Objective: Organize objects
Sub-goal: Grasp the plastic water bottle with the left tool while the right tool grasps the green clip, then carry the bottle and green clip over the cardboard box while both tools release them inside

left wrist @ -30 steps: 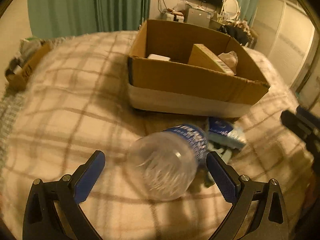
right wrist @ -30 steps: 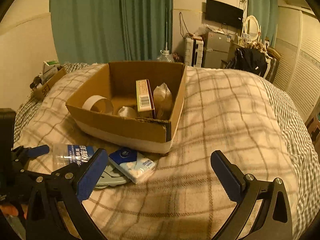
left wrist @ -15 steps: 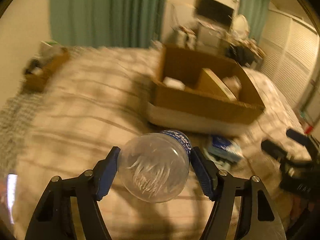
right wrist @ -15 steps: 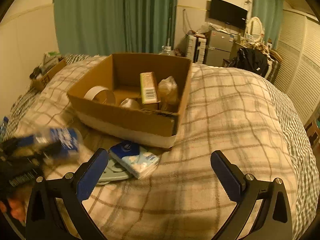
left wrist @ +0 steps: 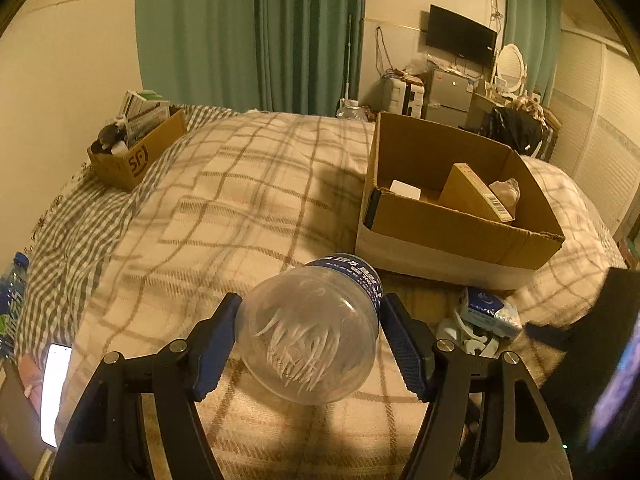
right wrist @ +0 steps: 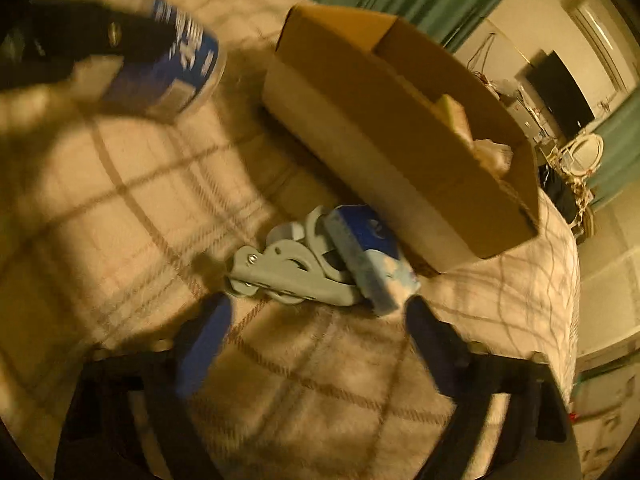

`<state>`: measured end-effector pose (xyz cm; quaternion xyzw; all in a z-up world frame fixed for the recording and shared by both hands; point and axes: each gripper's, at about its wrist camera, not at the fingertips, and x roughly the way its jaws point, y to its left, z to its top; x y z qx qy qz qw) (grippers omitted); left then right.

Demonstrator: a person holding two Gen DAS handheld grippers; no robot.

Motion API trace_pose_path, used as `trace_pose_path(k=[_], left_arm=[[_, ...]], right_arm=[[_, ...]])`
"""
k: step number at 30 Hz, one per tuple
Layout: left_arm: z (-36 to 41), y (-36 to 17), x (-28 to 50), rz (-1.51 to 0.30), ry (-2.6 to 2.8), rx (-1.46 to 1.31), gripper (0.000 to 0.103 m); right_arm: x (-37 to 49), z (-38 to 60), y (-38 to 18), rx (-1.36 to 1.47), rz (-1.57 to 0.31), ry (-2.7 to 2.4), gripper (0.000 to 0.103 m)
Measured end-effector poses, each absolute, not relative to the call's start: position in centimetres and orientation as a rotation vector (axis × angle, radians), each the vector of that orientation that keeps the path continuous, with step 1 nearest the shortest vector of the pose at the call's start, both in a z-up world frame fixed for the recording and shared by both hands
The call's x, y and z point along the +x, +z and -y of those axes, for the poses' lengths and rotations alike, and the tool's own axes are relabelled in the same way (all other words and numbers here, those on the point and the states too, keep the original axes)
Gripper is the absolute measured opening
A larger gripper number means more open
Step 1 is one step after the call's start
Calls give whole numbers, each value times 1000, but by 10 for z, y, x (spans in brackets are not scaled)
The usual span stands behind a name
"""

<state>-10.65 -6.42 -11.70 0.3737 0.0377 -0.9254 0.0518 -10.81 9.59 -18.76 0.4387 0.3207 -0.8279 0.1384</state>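
My left gripper is shut on a clear plastic bottle with a blue label and holds it above the plaid bed; the bottle also shows in the right wrist view. An open cardboard box sits ahead on the right with a tan carton and other items inside. My right gripper is open, tilted down just short of a blue tissue pack and a grey plastic tool lying on the blanket in front of the box.
A small cardboard box full of items sits at the bed's far left. A lit phone lies at the near left edge. The tissue pack lies right of the bottle. Curtains, a TV and furniture stand beyond the bed.
My left gripper closed on the bottle and lifted it off the blanket. My right gripper swung down and left toward the tissue pack and grey tool, staying open.
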Motion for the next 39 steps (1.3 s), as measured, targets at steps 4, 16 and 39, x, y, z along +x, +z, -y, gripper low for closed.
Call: trace_pose_path(k=[4, 16, 39], left_arm=[[64, -119, -108, -119, -2813, 1148, 72], [57, -114, -105, -77, -2814, 1145, 72], [19, 8, -127, 1, -3086, 793, 70]], right_arm=[[-120, -95, -186, 1262, -854, -2409, 54], [-106, -132, -125, 1032, -531, -2598, 4], [-108, -168, 43, 616, -237, -2731, 3]])
